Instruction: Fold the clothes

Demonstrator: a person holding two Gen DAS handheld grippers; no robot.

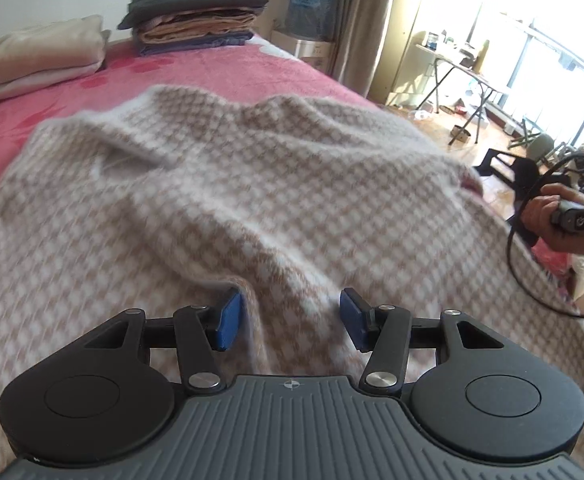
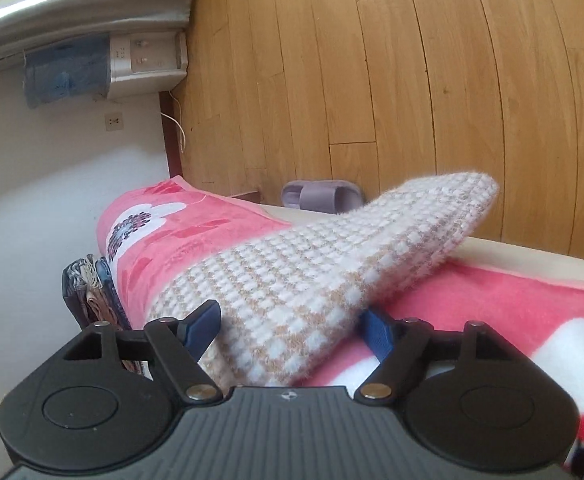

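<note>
Pink bed (image 1: 220, 76) carries checked sweater (image 1: 220, 184), folded stack (image 1: 196, 16).

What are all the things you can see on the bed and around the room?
checked sweater: one, beige and white, spread on the bed, a ridge between each gripper's pads
blanket: one, pink with flowers, covering the bed
folded stack: one, black, tan and blue layers, far end of bed
cream pile: one, cream, folded, far left of bed
water dispenser: one, white with blue bottle, by the wall
folding table: one, by the window
slipper: one, grey-purple, on the wooden floor
left gripper: black, blue pads apart
right gripper: black, blue pads apart
hand: one, holding the right gripper's handle
</note>
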